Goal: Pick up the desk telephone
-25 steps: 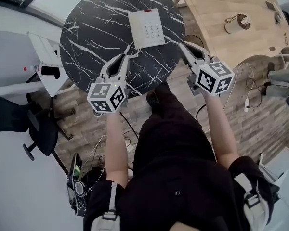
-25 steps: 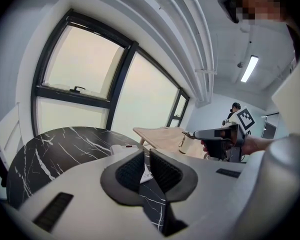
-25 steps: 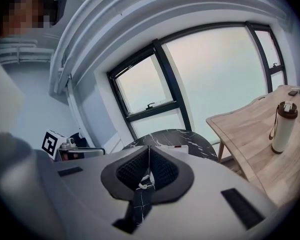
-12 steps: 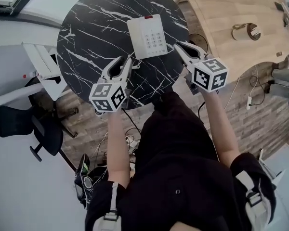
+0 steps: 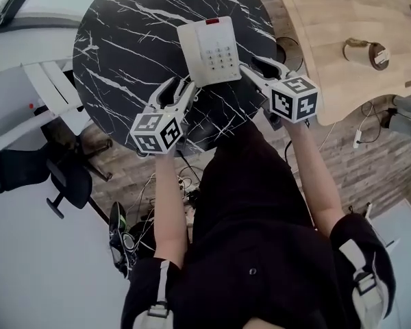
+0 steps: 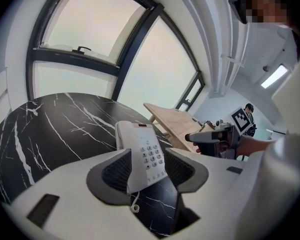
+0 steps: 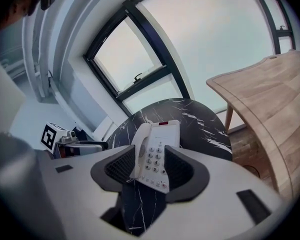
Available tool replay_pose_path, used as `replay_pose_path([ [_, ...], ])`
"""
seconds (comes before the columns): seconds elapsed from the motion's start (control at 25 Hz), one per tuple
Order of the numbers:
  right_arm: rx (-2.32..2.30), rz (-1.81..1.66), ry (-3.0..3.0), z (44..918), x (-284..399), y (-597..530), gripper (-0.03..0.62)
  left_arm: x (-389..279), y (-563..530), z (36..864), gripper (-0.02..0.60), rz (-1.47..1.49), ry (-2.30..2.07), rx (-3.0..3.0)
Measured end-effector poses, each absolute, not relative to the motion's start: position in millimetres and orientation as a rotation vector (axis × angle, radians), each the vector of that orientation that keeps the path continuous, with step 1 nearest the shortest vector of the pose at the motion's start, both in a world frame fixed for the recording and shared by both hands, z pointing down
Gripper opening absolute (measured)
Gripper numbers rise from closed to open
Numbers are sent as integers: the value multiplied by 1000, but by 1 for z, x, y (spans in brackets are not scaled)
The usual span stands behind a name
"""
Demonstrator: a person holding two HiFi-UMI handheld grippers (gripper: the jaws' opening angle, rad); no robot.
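A white desk telephone (image 5: 210,49) with a keypad and a red strip at its far end lies flat on the round black marble table (image 5: 123,53). My left gripper (image 5: 185,87) hovers just short of the phone's near left corner, its jaws opening with nothing between them. My right gripper (image 5: 255,68) is at the phone's near right corner, jaws opening and empty too. The phone (image 6: 142,152) stands ahead between the dark pads in the left gripper view, and the phone (image 7: 155,154) does the same in the right gripper view. A thin cord (image 6: 135,204) trails from its near end.
A light wooden table (image 5: 329,26) stands to the right with a roll of tape (image 5: 365,52) on it. A black office chair (image 5: 34,173) sits lower left. Cables lie on the wood floor (image 5: 370,163) under the round table's near edge.
Both grippers have moved forward and down toward the phone's near corners. Their jaws, shut a second ago, now stand apart.
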State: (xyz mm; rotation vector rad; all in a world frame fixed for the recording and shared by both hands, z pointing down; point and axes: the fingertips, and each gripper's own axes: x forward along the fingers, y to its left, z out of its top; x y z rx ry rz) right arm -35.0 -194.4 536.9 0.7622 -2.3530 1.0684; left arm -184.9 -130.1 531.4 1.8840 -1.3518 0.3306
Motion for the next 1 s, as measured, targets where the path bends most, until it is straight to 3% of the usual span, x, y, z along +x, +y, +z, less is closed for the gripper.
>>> replay_pose_path([
  [0.16,713,1104,-2339,554,-40,-200,228,-177,-139,548,235,339,-1315,1855],
  [1.0,568,1191,-2277,628,-72,-211,305,-173,-182,611,355,276,-1261,1772],
])
